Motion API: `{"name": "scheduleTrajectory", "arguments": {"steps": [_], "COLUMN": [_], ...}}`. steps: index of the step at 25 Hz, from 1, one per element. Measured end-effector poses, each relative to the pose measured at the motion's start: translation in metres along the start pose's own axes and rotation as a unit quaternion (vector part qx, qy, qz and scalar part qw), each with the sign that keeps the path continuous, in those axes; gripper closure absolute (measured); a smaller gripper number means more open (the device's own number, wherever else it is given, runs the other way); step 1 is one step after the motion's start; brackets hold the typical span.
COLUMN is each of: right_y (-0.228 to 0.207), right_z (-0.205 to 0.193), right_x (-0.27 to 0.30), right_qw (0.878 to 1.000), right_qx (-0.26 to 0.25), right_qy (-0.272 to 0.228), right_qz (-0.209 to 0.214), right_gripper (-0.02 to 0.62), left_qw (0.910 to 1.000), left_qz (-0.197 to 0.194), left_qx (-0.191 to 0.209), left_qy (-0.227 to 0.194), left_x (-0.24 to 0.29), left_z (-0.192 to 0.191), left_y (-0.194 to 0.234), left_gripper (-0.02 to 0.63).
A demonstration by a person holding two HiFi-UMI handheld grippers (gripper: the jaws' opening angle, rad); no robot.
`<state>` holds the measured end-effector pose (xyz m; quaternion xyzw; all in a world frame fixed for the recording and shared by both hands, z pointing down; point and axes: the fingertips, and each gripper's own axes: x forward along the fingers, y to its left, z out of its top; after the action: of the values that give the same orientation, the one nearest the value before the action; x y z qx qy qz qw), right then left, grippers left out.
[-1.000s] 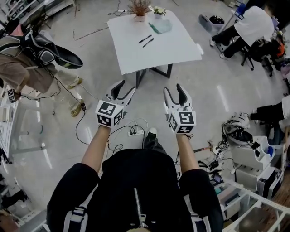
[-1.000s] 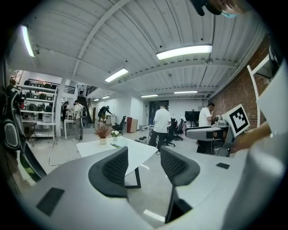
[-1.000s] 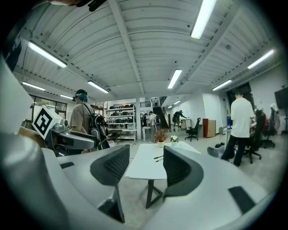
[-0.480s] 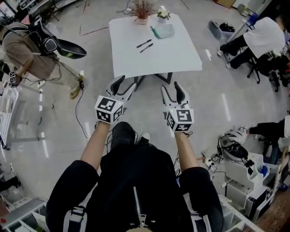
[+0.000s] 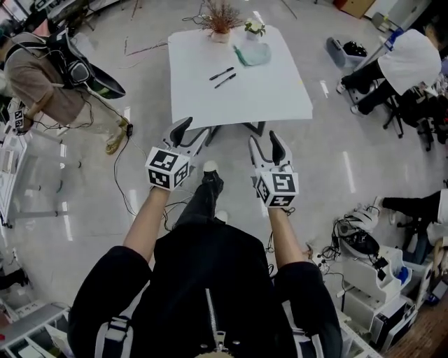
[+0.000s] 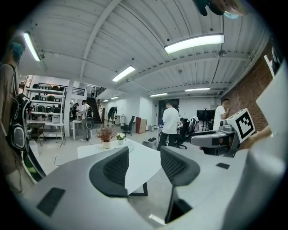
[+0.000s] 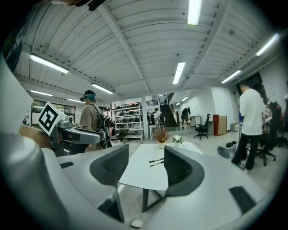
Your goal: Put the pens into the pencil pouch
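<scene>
Two black pens (image 5: pixel 224 75) lie side by side on the white table (image 5: pixel 269 94) ahead; the right gripper view shows the pens (image 7: pixel 156 161) too. A pale green pencil pouch (image 5: pixel 251 54) rests near the table's far edge. My left gripper (image 5: pixel 185 131) and right gripper (image 5: pixel 265 144) are both held open and empty in the air, short of the table's near edge. In the left gripper view the pens and the pouch are not visible between the fingers (image 6: pixel 116 168).
A potted dry plant (image 5: pixel 220 17) and a small flower pot (image 5: pixel 255 29) stand at the table's far edge. A person with a backpack (image 5: pixel 52 77) stands to the left. Seated people (image 5: pixel 399 66) and equipment clutter (image 5: pixel 364 245) are on the right. Cables (image 5: pixel 122 150) lie on the floor.
I have walked closer to the table, which now sits nearer my grippers. Both grippers have stayed open and empty.
</scene>
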<state>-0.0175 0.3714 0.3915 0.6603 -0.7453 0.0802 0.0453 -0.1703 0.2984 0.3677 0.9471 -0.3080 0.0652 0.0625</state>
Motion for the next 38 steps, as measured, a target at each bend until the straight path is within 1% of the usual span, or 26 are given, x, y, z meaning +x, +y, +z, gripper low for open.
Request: {"name": "scheduleTrajectory", "arguments": {"steps": [5, 8, 15, 22, 26, 30, 34, 38], "right_y": [-0.028, -0.042, -0.076, -0.110, -0.124, -0.130, -0.137, -0.146], "right_z": [0.004, 0.009, 0.017, 0.045, 0.057, 0.065, 0.067, 0.064], "right_x": [0.030, 0.055, 0.141, 0.242, 0.289, 0.317, 0.333, 0.345], "right_qw": [1.000, 1.000, 1.000, 0.999, 0.999, 0.999, 0.999, 0.999], "right_qx": [-0.005, -0.005, -0.012, -0.018, -0.021, -0.026, -0.029, -0.026], "right_qy": [0.006, 0.007, 0.024, 0.026, 0.026, 0.028, 0.030, 0.033], "right_qz": [-0.005, -0.005, 0.006, 0.010, 0.012, 0.016, 0.016, 0.017], "right_gripper": [0.356, 0.356, 0.356, 0.356, 0.356, 0.356, 0.356, 0.356], "left_qw": [1.0000, 1.0000, 1.0000, 0.9998, 0.9997, 0.9997, 0.9998, 0.9997], "left_qz": [-0.003, -0.004, -0.006, -0.002, -0.001, -0.004, -0.005, -0.003], "left_qx": [0.000, -0.004, -0.003, -0.004, -0.011, -0.009, -0.008, -0.012], "left_qy": [-0.001, 0.003, 0.006, 0.018, 0.022, 0.022, 0.017, 0.020], "left_x": [0.035, 0.060, 0.139, 0.216, 0.252, 0.272, 0.283, 0.297], "left_z": [0.002, 0.000, 0.008, 0.019, 0.024, 0.030, 0.036, 0.032], "left_y": [0.012, 0.028, 0.079, 0.147, 0.181, 0.201, 0.211, 0.218], "left_gripper": [0.380, 0.380, 0.380, 0.380, 0.380, 0.380, 0.380, 0.380]}}
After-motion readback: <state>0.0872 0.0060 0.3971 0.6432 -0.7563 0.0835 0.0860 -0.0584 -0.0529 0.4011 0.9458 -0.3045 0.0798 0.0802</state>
